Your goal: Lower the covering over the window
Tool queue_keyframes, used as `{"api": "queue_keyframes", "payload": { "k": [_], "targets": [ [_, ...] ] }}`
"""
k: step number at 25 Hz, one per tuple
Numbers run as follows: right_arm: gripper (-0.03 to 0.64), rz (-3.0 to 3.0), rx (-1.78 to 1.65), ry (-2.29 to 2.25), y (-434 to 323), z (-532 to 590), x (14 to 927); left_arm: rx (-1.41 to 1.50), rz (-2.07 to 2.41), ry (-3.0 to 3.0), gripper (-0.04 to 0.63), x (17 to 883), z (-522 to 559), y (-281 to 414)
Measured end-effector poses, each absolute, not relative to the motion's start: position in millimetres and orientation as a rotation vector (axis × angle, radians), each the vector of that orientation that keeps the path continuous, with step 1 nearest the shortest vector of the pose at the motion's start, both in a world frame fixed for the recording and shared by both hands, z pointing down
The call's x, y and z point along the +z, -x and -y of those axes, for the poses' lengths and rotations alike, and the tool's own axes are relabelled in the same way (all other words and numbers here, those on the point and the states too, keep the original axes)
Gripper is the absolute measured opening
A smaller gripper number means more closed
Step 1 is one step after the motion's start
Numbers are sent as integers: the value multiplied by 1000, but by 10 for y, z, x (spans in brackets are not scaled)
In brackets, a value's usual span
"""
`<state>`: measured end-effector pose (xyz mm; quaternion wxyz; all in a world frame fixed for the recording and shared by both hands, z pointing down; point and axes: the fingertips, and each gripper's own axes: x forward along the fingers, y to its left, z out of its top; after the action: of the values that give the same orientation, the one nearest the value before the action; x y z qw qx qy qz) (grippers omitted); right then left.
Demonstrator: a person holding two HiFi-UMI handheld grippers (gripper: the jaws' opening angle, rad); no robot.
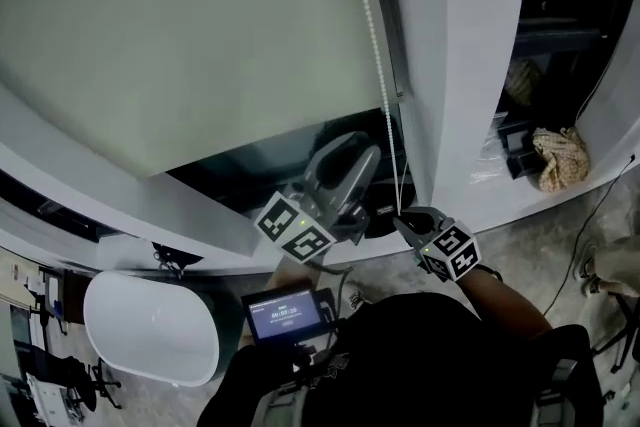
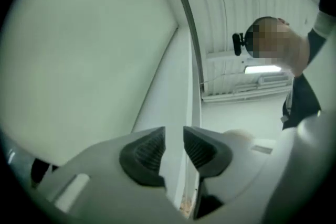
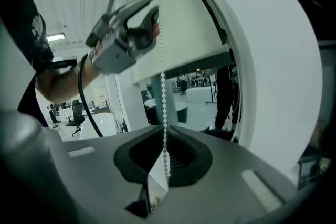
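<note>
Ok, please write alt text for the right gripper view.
The grey right gripper grips a white bead chain hanging beside a pale roller blind part-lowered over the window. The left gripper hovers higher up beside the chain.

The bead chain [image 1: 372,25] runs out past the top edge. Text on the small screen [image 1: 288,313] is illegible.

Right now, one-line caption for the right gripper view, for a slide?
Right gripper shut on the bead chain, left gripper open beside it, blind partly down.
</note>
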<state>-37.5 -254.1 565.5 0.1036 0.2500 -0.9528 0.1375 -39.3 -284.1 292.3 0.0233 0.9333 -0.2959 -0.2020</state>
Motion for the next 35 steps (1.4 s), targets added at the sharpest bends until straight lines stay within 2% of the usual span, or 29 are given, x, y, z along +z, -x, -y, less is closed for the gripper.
{"api": "queue_keyframes", "payload": {
  "k": [4, 8, 9, 10, 11, 16, 17, 18, 19, 24, 31, 35],
  "targets": [
    [14, 2748, 512, -742, 392, 2436, 6172, -810, 741, -2859, 153, 2670, 2952, 202],
    [14, 2725, 522, -718, 312, 2361, 6182, -911, 593, -2891, 156, 2346, 2895, -30],
    [14, 2723, 522, -721, 268, 2373, 6157, -922, 597, -2905, 145, 2287, 2880, -71],
    [14, 2723, 530, -731, 223, 2387, 6157, -932, 612, -2914, 31, 2266, 2871, -85],
    [14, 2723, 545, -747, 179, 2407, 6186, -940, 629, -2914, 17, 2287, 2873, -74],
    [20, 2675, 686, -789, 10, 2500, 6369, -885, 784, -2880, 12, 2477, 3079, 281],
    [43, 2662, 712, -782, -31, 2454, 6374, -849, 813, -2867, 12, 2546, 3093, 336],
    [94, 2665, 731, -782, -72, 2405, 6343, -801, 840, -2854, 12, 2663, 3096, 367],
    [107, 2687, 741, -794, -111, 2371, 6265, -736, 878, -2846, 12, 2831, 3099, 378],
    [100, 2979, 620, -923, -156, 2445, 5269, -266, 1010, -2758, 12, 4287, 2979, 239],
    [92, 3361, 85, -1022, -247, 2616, 2992, 239, 878, -2519, 12, 6371, 2291, -91],
    [98, 3466, 134, -1002, -199, 2879, 2057, 387, 837, -2453, 12, 6931, 2061, -112]
  ]
}}
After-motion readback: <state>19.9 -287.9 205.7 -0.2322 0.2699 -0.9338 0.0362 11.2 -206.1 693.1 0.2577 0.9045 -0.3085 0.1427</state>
